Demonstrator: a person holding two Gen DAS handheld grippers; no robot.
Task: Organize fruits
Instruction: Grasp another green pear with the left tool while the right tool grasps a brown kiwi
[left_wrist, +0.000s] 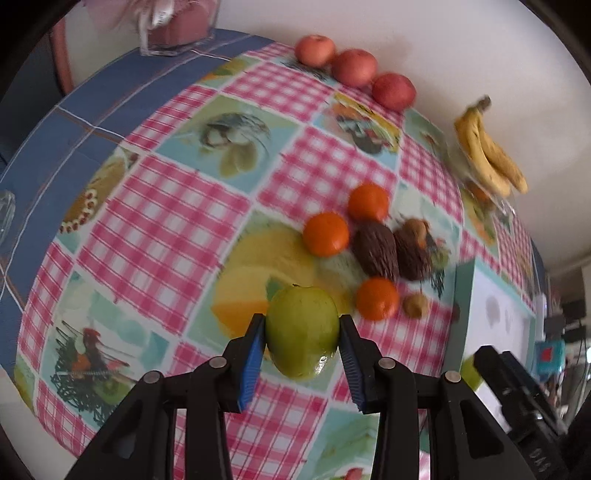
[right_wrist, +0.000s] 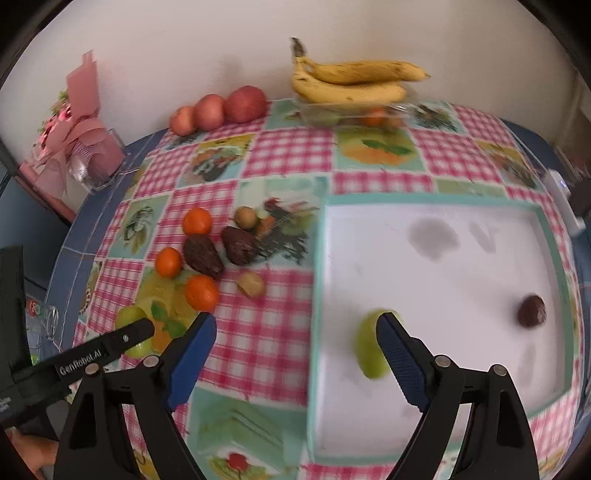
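Left wrist view: the left claw grips a smooth green oval fruit between its two blue ribbed pads, one pad on each flank. The fruit looks lifted a little above the table, though I cannot be sure it is clear of the pink-checked, fruit-printed oilcloth. Just beyond it lie three small round orange tangerines, two dark brown scaly oval fruits and a small tan nut-like fruit. Three red apples and a bunch of yellow bananas sit near the wall. The shallow white tray with a teal rim starts to the right of the held fruit.

To do this step well, I would judge that the grip should stay across the fruit's widest part, since the skin looks slick and the shape tapers. The carry should go rightward, high enough to clear the tray rim and the nearest tangerine.

Right wrist view: the right claw stands wide apart and holds nothing. Its right pad hangs over a second green fruit that lies in the tray, with a dark round fruit well apart near the far side. The left claw shows at the lower left with its green fruit.

The sensible landing spot is just beside the green fruit in the tray, like with like. The right claw ought to move aside first, or the two may collide over the rim. Lower until the fruit rests, then release.
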